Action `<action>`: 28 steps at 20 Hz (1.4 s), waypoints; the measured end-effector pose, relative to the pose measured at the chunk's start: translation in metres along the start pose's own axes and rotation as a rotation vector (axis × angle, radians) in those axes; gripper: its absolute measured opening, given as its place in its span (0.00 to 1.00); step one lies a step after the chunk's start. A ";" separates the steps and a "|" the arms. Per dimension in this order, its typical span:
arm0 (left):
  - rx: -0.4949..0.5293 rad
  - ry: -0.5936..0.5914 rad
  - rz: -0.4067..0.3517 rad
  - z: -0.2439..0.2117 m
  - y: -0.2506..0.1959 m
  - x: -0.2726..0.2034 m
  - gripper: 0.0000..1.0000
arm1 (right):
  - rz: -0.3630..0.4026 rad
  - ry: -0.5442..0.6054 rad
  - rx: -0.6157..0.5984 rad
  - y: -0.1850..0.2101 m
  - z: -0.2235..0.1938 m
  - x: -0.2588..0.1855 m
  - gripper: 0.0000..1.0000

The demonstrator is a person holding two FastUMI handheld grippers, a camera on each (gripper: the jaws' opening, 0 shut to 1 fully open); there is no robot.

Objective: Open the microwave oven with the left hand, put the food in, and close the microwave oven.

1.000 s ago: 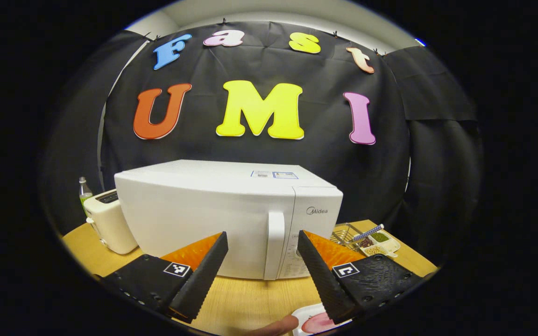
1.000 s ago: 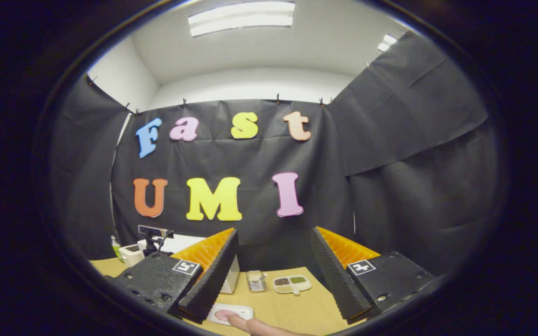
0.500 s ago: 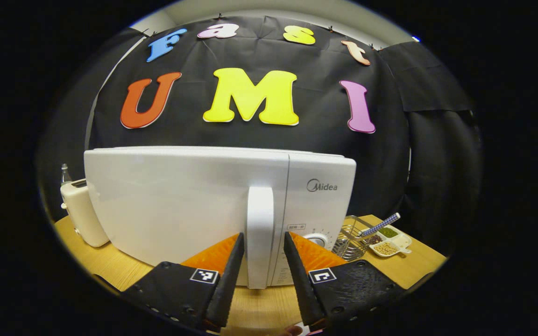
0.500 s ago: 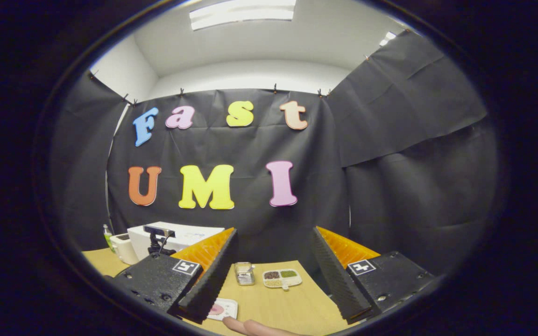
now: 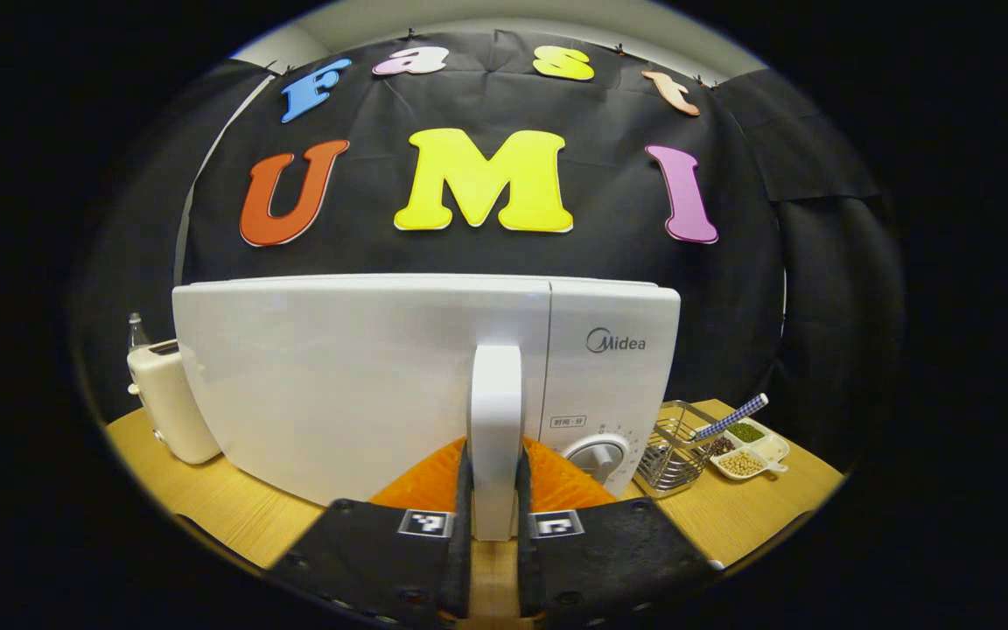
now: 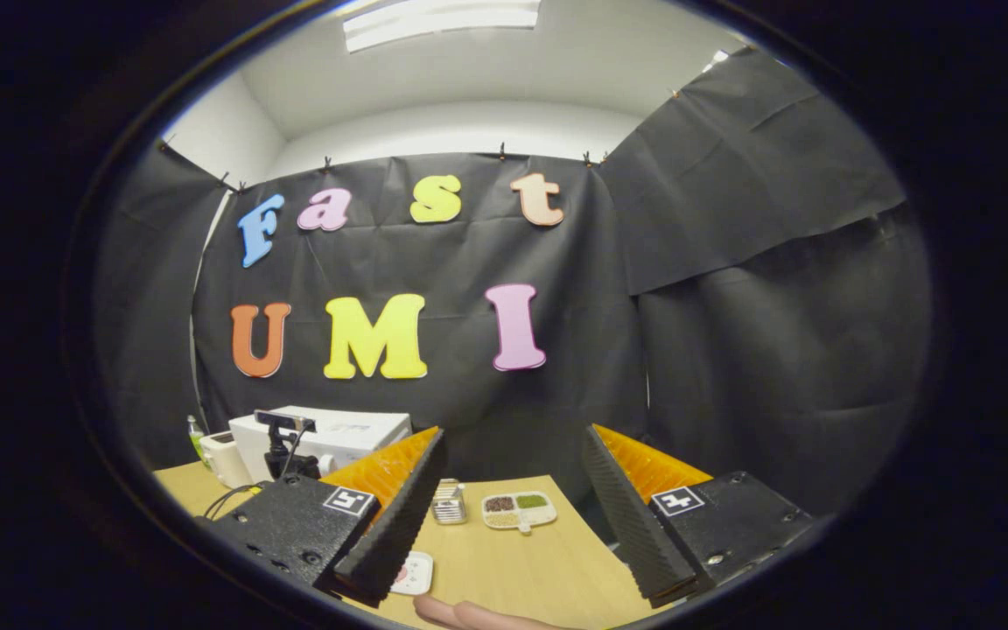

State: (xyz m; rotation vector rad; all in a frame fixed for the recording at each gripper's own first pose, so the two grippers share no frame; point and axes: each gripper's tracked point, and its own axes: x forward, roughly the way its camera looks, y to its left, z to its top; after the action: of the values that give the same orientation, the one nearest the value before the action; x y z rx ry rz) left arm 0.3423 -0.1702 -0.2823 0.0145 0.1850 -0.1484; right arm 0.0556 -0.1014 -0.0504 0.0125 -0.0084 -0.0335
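1. Booth: black cloth formed the back and side walls; a wooden table [image 5: 233, 512] carried everything.
2. Microwave oven [image 5: 364, 376]: a white unit stood at the middle of the table with its door shut; a round dial [image 5: 596, 455] sat on the control panel to the right of the door.
3. Door handle [image 5: 495, 437]: a white vertical bar at the door's right edge, pinched near its lower part between both fingers of the left gripper [image 5: 493, 525], which was narrowed onto it.
4. Right gripper [image 6: 508, 516]: held above the table with its fingers spread wide, nothing between them.
5. Toaster [image 5: 167, 402]: cream-coloured, just beside the oven's left side, a bottle [image 5: 135, 331] behind it.
6. Wire basket [image 5: 675, 446]: to the right of the oven, near a divided dish of beans [image 5: 749, 446].
7. Food plate [image 6: 412, 573]: a small white plate with a pink item lay on the table near the right gripper's left finger, well apart from the oven.
8. Fingertip [image 6: 460, 612]: a person's finger showed at the lower edge of the right gripper view.
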 end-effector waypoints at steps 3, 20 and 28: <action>0.035 0.004 0.005 -0.001 0.004 -0.006 0.05 | 0.040 -0.027 0.017 0.009 0.004 -0.002 1.00; 0.054 0.017 -0.136 -0.019 0.048 -0.138 0.05 | 0.045 0.015 0.022 0.028 -0.008 -0.025 1.00; 0.068 0.004 -0.121 -0.028 0.117 -0.207 0.05 | 0.064 -0.007 0.050 0.058 -0.007 -0.044 1.00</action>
State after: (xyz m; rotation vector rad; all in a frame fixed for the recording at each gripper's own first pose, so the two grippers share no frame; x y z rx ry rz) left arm 0.1535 -0.0237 -0.2716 0.0713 0.1849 -0.2757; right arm 0.0140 -0.0415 -0.0571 0.0616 -0.0170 0.0303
